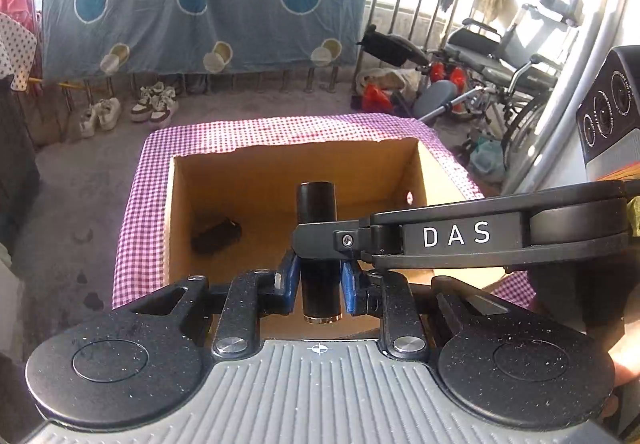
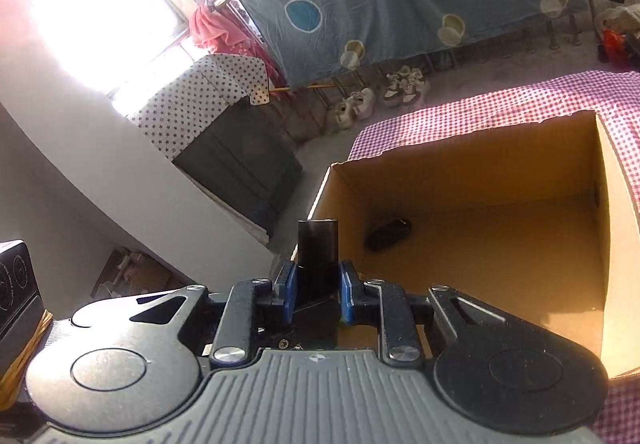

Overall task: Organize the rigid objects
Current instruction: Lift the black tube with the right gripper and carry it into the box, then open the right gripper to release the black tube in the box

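Black cylinder clamped between both tools, left and right, above cardboard box.

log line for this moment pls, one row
left gripper: shut on black cylinder | right gripper: shut on same cylinder | cardboard box: open, small dark object inside | stage: cylinder above box
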Demonstrator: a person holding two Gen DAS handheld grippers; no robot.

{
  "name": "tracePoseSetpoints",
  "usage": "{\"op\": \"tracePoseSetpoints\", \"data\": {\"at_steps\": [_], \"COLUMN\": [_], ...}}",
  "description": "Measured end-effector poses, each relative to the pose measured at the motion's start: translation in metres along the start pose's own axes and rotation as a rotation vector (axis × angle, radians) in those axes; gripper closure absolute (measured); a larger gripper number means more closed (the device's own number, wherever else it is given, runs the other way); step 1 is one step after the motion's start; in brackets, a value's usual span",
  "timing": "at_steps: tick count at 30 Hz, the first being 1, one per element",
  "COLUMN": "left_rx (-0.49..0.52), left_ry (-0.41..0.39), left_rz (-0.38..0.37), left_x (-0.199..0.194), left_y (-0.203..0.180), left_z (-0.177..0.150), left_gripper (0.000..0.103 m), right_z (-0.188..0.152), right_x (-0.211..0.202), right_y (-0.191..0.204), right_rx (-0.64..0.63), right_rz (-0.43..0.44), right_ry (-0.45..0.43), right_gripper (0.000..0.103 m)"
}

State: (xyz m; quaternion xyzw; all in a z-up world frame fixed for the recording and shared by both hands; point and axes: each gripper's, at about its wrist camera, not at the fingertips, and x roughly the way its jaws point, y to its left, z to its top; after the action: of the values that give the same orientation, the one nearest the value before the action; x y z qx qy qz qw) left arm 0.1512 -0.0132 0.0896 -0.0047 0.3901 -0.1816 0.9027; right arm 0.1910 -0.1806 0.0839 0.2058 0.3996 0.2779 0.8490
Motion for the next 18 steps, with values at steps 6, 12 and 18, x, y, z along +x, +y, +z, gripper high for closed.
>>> {"op": "tracePoseSetpoints", "data": {"at_steps": [6, 12, 18], "left_rx": [-0.013, -0.059, -0.052], "left_ry": [0.120, 0.239, 0.254], "left_rz": [0.053, 0.064, 0.060], "left_x": [0.044, 0.073, 0.072], "left_y": [0.029, 0.049, 0.049], "left_z": [-0.003, -0.008, -0.006], "left_gripper": [0.082, 0.081, 0.070], "right_z": [0.030, 0.029, 0.033], "right_x": [0.073, 0.122, 0.160], "right_y": [-0.021, -0.033, -0.041], "right_rx": [0.071, 0.080, 0.096], "right_rz": [-0.032, -0.075, -0.114], "right_ry": [0.245, 0.388, 0.487], "right_gripper": [0.079, 0.079, 0.077]}}
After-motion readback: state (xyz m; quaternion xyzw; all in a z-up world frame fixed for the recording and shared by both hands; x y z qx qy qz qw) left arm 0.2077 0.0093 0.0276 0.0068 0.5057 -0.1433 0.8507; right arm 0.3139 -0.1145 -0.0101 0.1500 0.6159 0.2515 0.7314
